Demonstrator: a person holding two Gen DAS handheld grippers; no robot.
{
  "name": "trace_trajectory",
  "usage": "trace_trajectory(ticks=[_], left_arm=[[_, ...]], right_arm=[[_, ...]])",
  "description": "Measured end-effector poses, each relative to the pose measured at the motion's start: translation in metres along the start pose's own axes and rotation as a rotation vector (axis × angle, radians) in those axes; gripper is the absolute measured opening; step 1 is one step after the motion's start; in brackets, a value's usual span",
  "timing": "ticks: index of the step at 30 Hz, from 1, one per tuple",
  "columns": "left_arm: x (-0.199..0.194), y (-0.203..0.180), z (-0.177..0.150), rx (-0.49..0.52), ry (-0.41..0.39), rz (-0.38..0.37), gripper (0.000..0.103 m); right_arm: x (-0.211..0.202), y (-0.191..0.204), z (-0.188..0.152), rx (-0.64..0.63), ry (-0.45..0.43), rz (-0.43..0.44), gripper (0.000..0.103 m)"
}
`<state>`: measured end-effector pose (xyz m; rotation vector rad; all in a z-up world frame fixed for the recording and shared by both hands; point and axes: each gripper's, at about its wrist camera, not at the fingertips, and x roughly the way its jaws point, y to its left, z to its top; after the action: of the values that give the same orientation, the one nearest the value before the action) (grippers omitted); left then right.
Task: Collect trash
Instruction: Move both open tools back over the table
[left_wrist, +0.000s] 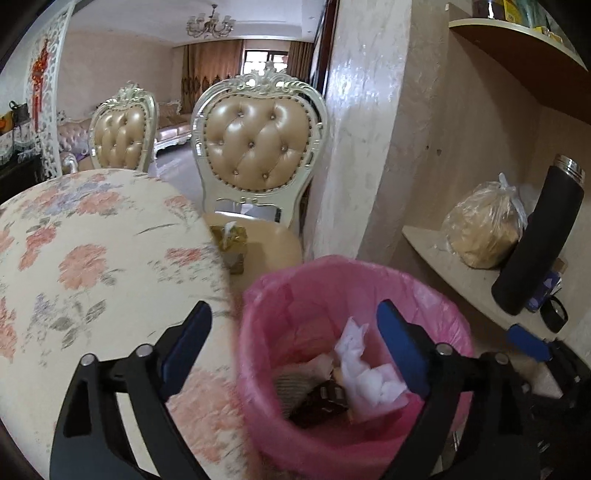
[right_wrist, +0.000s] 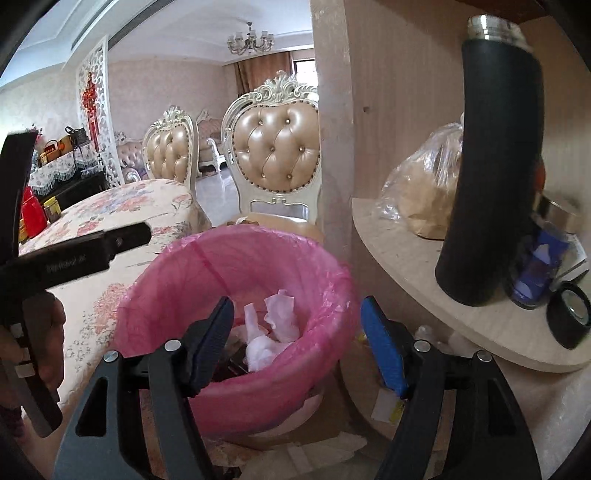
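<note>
A bin with a pink liner (left_wrist: 295, 295) stands on the floor beside the table and holds crumpled white tissues (left_wrist: 365, 373) and dark wrappers. My left gripper (left_wrist: 295, 325) is open and empty above the bin's near rim. In the right wrist view the same bin (right_wrist: 229, 254) holds white tissues (right_wrist: 273, 325). My right gripper (right_wrist: 299, 332) is open and empty over the bin's right rim. The left gripper's body (right_wrist: 74, 254) shows at the left of that view.
A round table with a floral cloth (left_wrist: 92, 258) lies left of the bin. Tufted chairs (left_wrist: 258, 147) stand behind it, one with a tissue box (left_wrist: 231, 243) on its seat. A shelf (right_wrist: 424, 266) at right carries a black flask (right_wrist: 491, 166) and a bagged loaf (right_wrist: 421, 192).
</note>
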<state>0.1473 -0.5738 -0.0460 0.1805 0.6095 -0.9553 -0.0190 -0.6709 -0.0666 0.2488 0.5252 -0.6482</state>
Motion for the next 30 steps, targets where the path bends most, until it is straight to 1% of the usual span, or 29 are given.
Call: trace_trajectory(ticks=[1,5,8,9,12,14,19,20,21,22,23,24,25,26,30], left_arm=[[-0.006,0.005,-0.003,-0.003,-0.004,0.014,0.094],[-0.038,0.032,-0.014,-0.012,-0.018,0.076,0.098],[-0.070,0.060,-0.028,-0.005,-0.034,0.160,0.098],[-0.086,0.075,-0.035,-0.007,-0.041,0.200,0.098],[-0.121,0.110,-0.051,-0.028,-0.053,0.279,0.098],[-0.149,0.141,-0.064,-0.053,-0.059,0.343,0.098],[-0.217,0.208,-0.096,-0.116,-0.074,0.501,0.098],[-0.233,0.224,-0.106,-0.129,-0.071,0.543,0.098],[-0.243,0.235,-0.112,-0.138,-0.070,0.570,0.098],[-0.259,0.251,-0.122,-0.154,-0.067,0.612,0.098],[-0.268,0.260,-0.127,-0.162,-0.067,0.633,0.098],[-0.284,0.277,-0.137,-0.181,-0.063,0.673,0.098],[-0.296,0.290,-0.145,-0.200,-0.060,0.707,0.098],[-0.306,0.302,-0.151,-0.215,-0.056,0.731,0.098],[-0.351,0.367,-0.179,-0.309,-0.032,0.874,0.098]], right_arm=[[-0.004,0.005,-0.001,-0.009,-0.001,0.006,0.068],[-0.007,0.030,0.000,-0.029,0.005,0.057,0.068],[-0.009,0.064,0.002,-0.072,0.006,0.126,0.071],[-0.010,0.083,0.002,-0.101,0.005,0.152,0.072],[-0.011,0.127,0.001,-0.158,0.014,0.228,0.073],[-0.014,0.165,-0.001,-0.210,0.018,0.283,0.077],[-0.029,0.262,-0.013,-0.338,0.023,0.426,0.077],[-0.032,0.278,-0.015,-0.359,0.024,0.449,0.077],[-0.035,0.295,-0.016,-0.378,0.024,0.473,0.077],[-0.039,0.320,-0.019,-0.404,0.025,0.508,0.077],[-0.043,0.336,-0.021,-0.419,0.026,0.531,0.077],[-0.047,0.355,-0.024,-0.436,0.027,0.558,0.077],[-0.051,0.366,-0.027,-0.445,0.026,0.575,0.078],[-0.056,0.384,-0.032,-0.459,0.027,0.600,0.079],[-0.063,0.440,-0.040,-0.487,0.048,0.671,0.080]])
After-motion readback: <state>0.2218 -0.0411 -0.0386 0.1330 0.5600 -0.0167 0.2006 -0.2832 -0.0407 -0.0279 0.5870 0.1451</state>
